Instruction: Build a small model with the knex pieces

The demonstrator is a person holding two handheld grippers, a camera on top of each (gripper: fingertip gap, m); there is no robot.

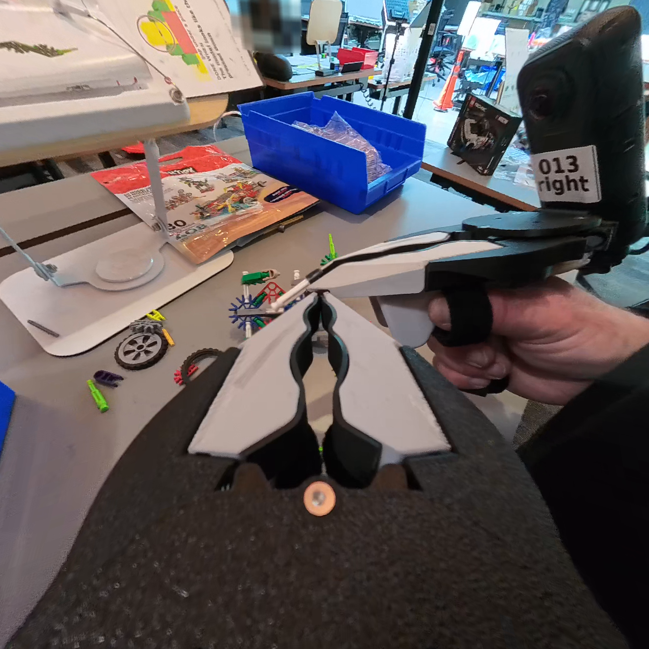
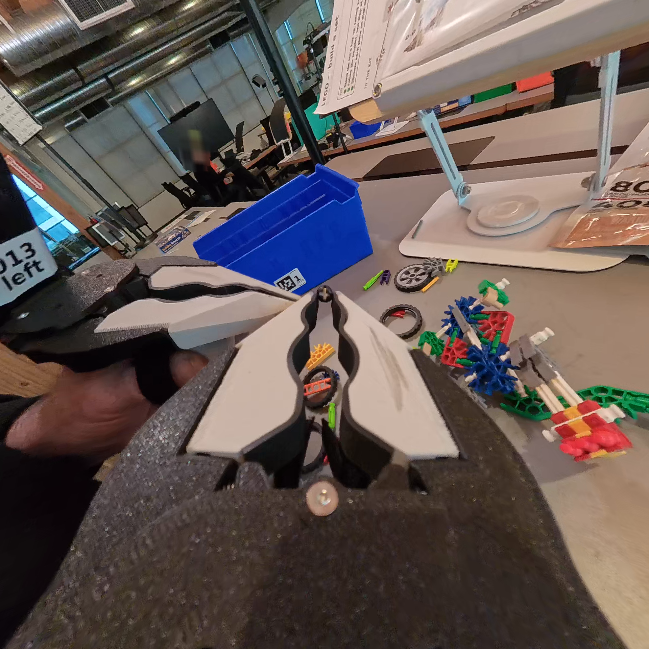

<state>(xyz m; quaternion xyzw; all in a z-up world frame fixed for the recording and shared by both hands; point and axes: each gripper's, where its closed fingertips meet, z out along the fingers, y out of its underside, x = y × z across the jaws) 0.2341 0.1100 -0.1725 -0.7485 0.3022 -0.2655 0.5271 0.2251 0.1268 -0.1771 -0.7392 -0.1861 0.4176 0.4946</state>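
My right gripper [image 2: 323,294] is shut on a thin white rod [image 1: 288,298], which sticks out past its tips toward a colourful rod-and-connector model [image 1: 258,303] on the grey table. In the right wrist view the rod shows end-on between the tips, and the model [image 2: 488,368] lies to the right. My left gripper [image 1: 319,298] is shut, and nothing shows between its tips. Its tips sit right beside the right gripper [image 1: 310,281], almost touching. The left gripper [image 2: 295,298] comes in from the left in the right wrist view. A hand holds each gripper.
Loose parts lie around: a grey wheel [image 1: 141,347], a black tyre ring [image 2: 401,320], a green rod [image 1: 98,397] and a purple connector [image 1: 107,378]. A blue bin [image 1: 333,151] stands behind. A white document stand [image 1: 105,281] and a toy bag [image 1: 217,200] are at left. Both grippers' tips are close together, under 4 cm apart.
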